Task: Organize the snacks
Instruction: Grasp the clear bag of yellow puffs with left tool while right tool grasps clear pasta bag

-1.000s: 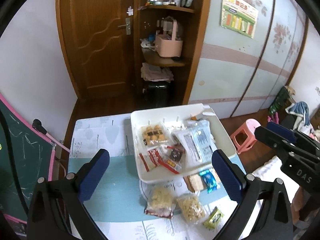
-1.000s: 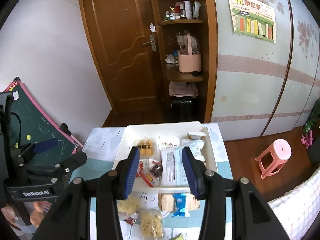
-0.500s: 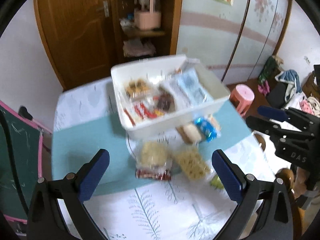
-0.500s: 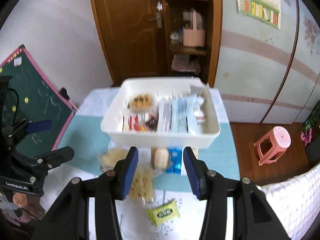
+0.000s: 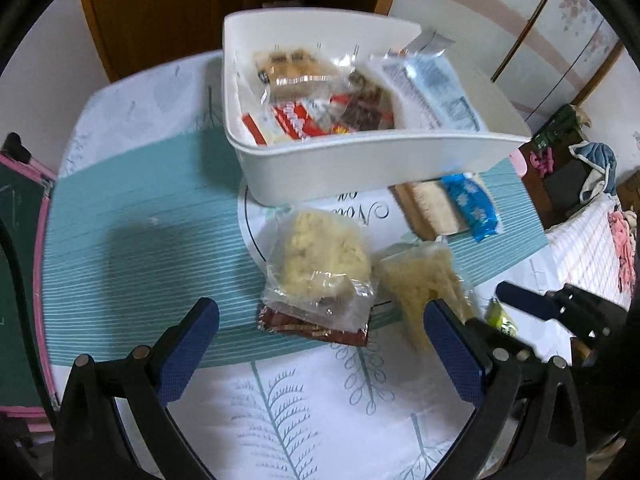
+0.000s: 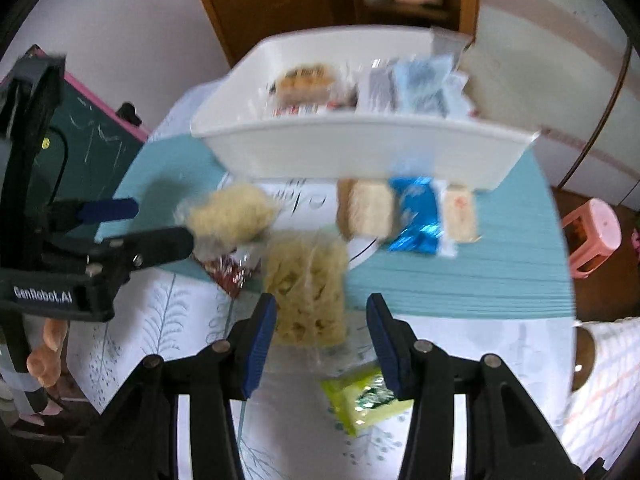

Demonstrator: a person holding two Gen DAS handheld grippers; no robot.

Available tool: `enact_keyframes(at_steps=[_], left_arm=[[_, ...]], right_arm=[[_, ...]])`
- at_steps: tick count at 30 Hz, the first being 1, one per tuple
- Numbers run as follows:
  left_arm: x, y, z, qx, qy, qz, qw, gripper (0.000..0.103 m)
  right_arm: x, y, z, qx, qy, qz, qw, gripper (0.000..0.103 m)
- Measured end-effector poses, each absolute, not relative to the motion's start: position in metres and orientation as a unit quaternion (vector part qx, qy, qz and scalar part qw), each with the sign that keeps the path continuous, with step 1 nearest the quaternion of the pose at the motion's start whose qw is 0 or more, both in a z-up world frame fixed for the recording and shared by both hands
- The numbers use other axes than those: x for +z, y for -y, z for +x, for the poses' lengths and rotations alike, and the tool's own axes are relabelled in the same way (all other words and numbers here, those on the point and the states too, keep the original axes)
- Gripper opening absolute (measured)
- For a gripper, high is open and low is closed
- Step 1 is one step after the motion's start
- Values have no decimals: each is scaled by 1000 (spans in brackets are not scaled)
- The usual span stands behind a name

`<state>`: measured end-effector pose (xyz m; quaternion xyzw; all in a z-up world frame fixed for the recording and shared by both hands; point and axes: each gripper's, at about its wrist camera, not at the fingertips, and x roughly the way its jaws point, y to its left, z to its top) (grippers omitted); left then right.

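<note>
A white bin (image 5: 360,160) holding several snack packets stands at the far side of the table; it also shows in the right wrist view (image 6: 360,152). In front of it lie two clear bags of pale snacks (image 5: 320,252) (image 6: 306,280), a dark red packet (image 5: 312,326), a tan bar (image 6: 366,210), a blue packet (image 6: 418,216) and a green packet (image 6: 366,400). My left gripper (image 5: 320,352) is open, just above the near edge of the left bag. My right gripper (image 6: 322,340) is open, its fingers either side of the second bag's near end.
The table (image 5: 140,220) has a teal and white leaf-print cloth. A green chalkboard (image 6: 92,148) with a pink frame stands at the left. A pink stool (image 6: 592,236) stands on the floor at the right. A wooden door and shelf are behind.
Both grippers have tilted down and come much closer to the table. The loose snack bags now lie right at the fingertips. Both stay open.
</note>
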<state>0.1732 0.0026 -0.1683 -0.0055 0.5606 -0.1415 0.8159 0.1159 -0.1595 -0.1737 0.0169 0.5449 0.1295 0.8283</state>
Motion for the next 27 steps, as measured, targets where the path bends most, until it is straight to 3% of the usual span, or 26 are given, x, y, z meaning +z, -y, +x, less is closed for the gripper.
enact_keyframes(at_steps=[4,10,16,21,23,27], left_arm=[[-185,2,185,-140,-574,-5,807,102],[-203,5,201,-135,-586,1,799,102],[-221,4,216,-131,-596,-3,792,102],[-228,2,223,-137,-594,-7,793,80],[-224,3,222,-138,-586,2,798,63],[-223,2,221,-139,-582,5,801,55]], right_arm=[[-196,147,124,128,-560,-5,818,48],[-203,144,132,134,-554,10,822,63],[-213,145,136,154,-566,40,809,67],[-215,128,132,155,-556,-12,817,69],[-215,126,132,152,-552,-18,820,67],[-215,131,133,151,-551,-2,821,61]])
